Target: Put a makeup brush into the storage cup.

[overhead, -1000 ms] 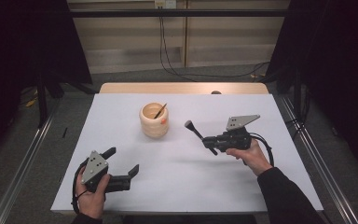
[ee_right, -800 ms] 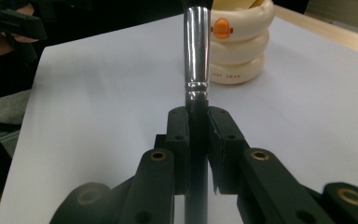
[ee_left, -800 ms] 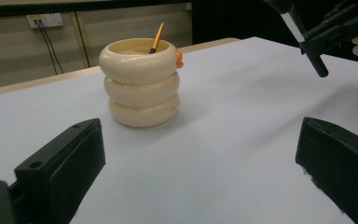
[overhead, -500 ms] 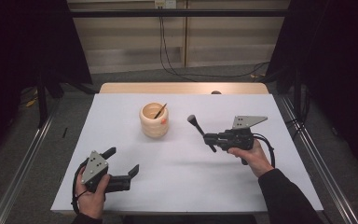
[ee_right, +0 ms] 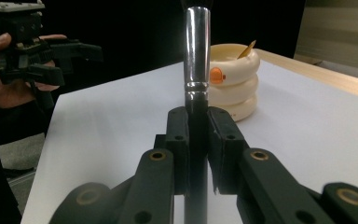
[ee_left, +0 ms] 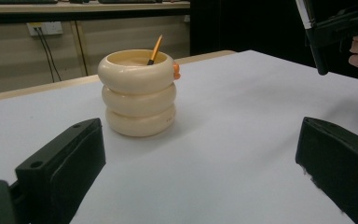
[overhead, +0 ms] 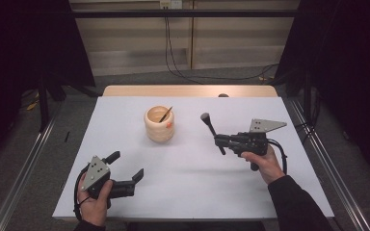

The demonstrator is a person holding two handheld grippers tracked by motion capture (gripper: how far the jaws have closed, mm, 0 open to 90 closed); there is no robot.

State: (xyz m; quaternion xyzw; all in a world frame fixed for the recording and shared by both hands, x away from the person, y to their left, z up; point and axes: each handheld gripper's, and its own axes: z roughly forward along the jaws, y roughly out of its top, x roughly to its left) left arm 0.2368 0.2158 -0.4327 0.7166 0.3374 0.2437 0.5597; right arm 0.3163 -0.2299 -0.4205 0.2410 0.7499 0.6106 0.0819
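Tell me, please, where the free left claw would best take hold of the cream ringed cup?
Grip the cup around its middle ring from the open near side, level with the table. The grooves between rings seat the pads, and this avoids the pencil leaning out the top.

- No legible text, label, brand, number or sign in any view.
- Ringed cream holder: unmarked; its orange spot carries no readable characters.
- White surface: unmarked.

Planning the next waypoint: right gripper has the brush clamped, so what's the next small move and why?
Probably carry the brush toward the cream holder and bring it over the opening. The right gripper is shut on its handle, clear of the table, the holder stands apart to its left, and the left gripper waits open.
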